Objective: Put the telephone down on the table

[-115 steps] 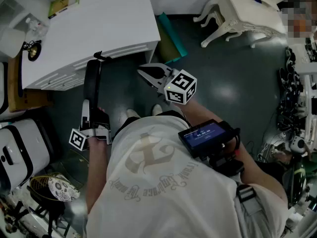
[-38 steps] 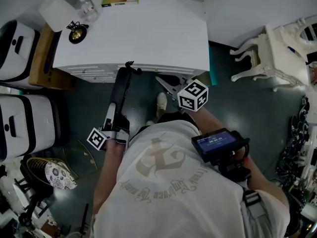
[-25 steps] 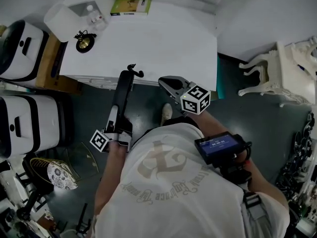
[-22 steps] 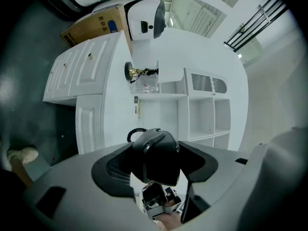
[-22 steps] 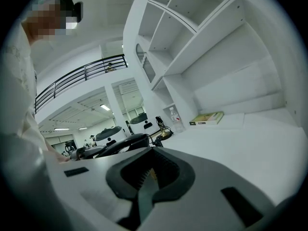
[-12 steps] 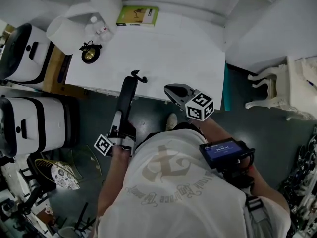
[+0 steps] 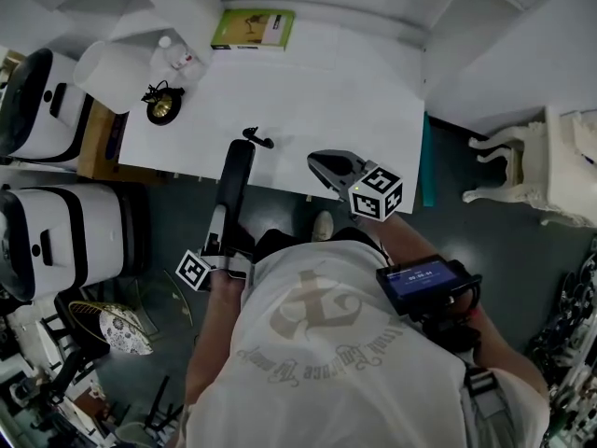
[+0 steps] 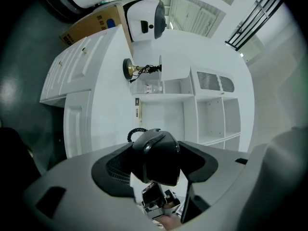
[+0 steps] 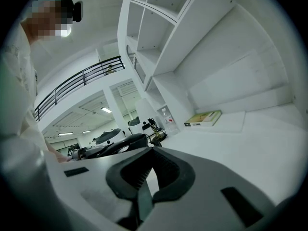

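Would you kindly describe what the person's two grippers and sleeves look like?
The left gripper and the right gripper both have light grey bodies, with black ribbed pads lining the jaws. The left gripper's cube and the right gripper's cube are white with black square markers. The person wears a white short-sleeved T-shirt with a faded print on the back.

- white table straight ahead of the right gripper, with white shelving beyond it
- dark floor below and to its right
- white ornate chair far right
- cardboard box left of the left gripper
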`<state>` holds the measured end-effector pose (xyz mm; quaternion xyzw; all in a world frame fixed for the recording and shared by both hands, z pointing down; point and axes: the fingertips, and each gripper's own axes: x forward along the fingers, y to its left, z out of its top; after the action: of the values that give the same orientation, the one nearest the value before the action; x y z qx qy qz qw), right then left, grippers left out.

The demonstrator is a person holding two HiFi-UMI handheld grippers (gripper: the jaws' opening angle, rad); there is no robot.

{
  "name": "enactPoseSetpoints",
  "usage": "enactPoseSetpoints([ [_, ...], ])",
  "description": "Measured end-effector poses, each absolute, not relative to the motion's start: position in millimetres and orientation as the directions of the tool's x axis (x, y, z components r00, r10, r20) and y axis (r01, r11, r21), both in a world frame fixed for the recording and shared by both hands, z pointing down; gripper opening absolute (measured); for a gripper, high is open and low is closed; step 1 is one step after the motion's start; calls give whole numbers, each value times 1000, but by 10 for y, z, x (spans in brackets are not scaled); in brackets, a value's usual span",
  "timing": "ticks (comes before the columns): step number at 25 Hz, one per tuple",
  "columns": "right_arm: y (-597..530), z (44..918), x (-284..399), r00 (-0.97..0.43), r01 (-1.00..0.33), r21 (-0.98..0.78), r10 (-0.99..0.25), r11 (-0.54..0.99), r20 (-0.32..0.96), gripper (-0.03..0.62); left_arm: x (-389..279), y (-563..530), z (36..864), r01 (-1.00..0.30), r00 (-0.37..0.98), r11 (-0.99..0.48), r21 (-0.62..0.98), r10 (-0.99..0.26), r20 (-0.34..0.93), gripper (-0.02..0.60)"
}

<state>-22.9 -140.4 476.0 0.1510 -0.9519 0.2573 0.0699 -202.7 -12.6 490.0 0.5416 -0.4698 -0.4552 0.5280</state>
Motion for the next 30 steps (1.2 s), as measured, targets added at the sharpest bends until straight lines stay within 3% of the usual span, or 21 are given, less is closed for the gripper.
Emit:
enactPoseSetpoints([
  [16, -1554, 4832, -469, -904, -426, -474, -341, 771, 258, 15, -2428, -701, 5061, -47, 260, 25, 999, -965, 37, 278],
  [30, -1503, 4941, -401, -856, -517, -492, -420, 700, 302, 15, -2301, -1372, 5444, -88, 377, 86, 992, -919, 113, 278],
])
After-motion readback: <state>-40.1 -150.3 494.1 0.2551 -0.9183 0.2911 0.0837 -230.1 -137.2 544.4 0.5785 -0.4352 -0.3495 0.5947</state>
